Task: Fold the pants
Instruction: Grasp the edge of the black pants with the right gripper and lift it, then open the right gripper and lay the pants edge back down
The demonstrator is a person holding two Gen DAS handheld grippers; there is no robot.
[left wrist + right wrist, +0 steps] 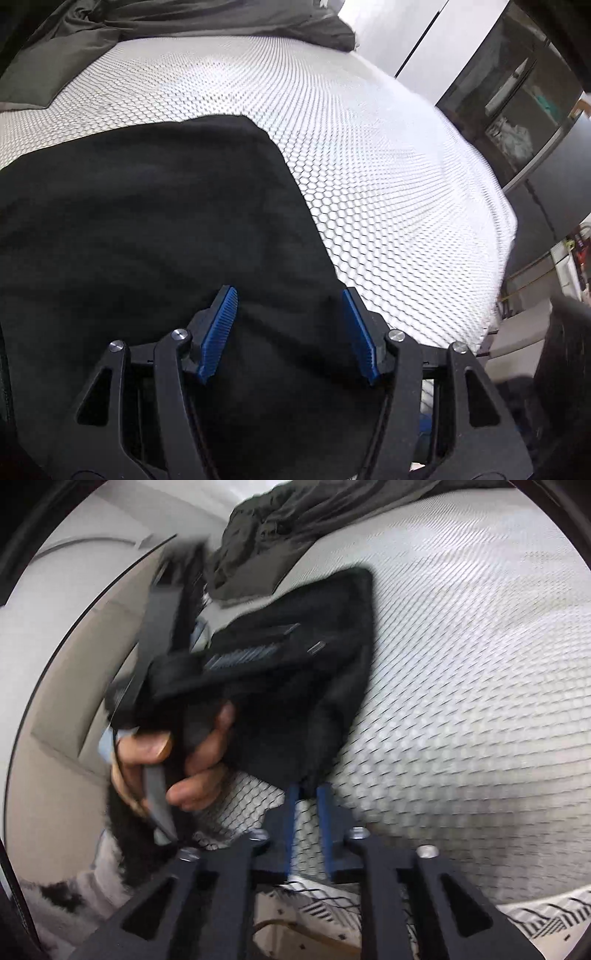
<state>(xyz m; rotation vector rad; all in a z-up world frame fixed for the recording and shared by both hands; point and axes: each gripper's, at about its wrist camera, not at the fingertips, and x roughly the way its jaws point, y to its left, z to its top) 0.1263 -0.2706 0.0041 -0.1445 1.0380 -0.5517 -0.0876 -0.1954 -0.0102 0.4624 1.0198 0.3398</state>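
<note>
Black pants [147,229] lie on a white honeycomb-patterned bed cover [369,166]. My left gripper [288,295] hovers over the cloth near its right edge. Its blue pads [218,332] stand well apart and nothing is pinched between them. In the right wrist view the pants [314,686] hang bunched and blurred. My right gripper [307,797] has its blue pads nearly together, shut on a lower corner of the black cloth. A hand [147,751] holds the left gripper [295,637], which lies blurred across the pants at the left.
A crumpled grey garment [166,22] lies at the far side of the bed [266,528]. A dark glass-fronted cabinet [517,110] stands beyond the bed's right edge. A black-and-white patterned cloth [546,919] shows at the near right corner.
</note>
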